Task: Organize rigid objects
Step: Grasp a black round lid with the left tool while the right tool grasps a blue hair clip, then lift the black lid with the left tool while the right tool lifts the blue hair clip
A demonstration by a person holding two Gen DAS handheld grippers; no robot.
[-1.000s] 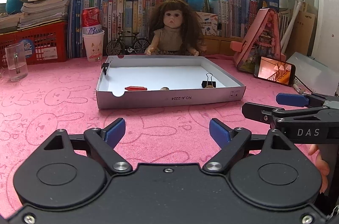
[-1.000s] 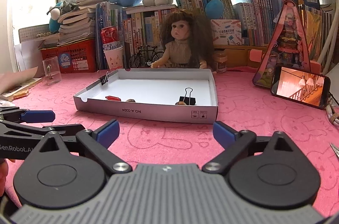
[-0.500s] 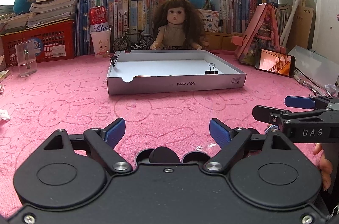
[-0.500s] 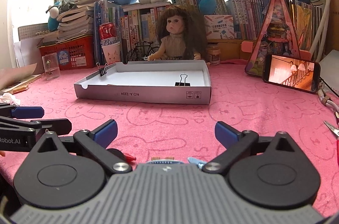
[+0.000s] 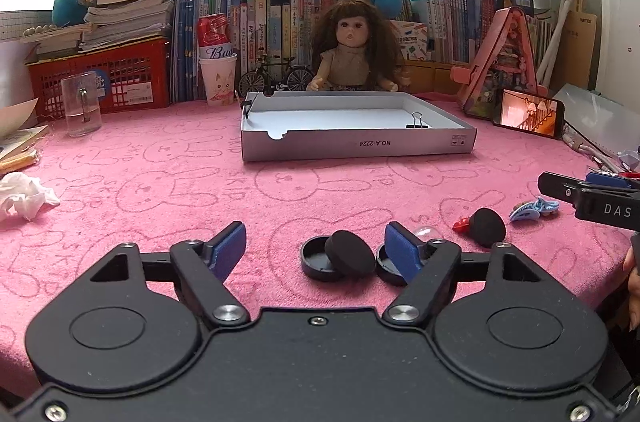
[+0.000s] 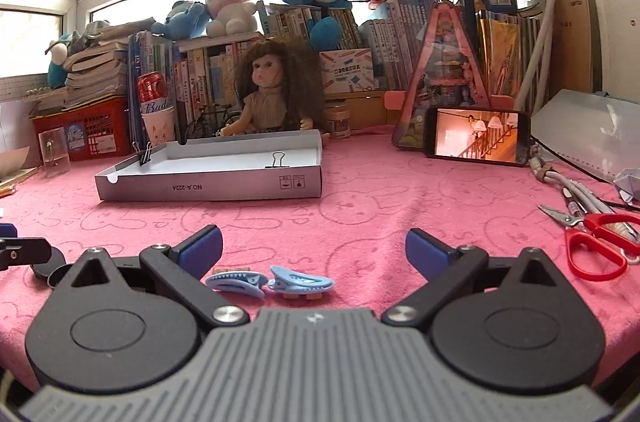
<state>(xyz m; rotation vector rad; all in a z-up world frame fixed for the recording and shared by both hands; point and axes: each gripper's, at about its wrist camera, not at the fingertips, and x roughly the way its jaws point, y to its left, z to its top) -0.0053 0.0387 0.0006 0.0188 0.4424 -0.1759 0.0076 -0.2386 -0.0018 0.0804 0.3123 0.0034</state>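
My left gripper hovers low over the pink cloth with its jaws closing. Between them lie an open black round cap and a black disc leaning on it; neither pad presses on them. A second black cap sits half hidden behind the right finger. Further right are another black disc, a small red piece and a blue hair clip. My right gripper is open above two blue hair clips. The white shallow box stands farther back.
Binder clips are clipped on the box walls. Red scissors and cables lie at the right, a phone leans behind them. A glass, crumpled tissue, a doll, books and baskets line the back.
Both grippers drew back from the box and sank toward the cloth, bringing the caps, discs and hair clips into view. The left jaws have narrowed.
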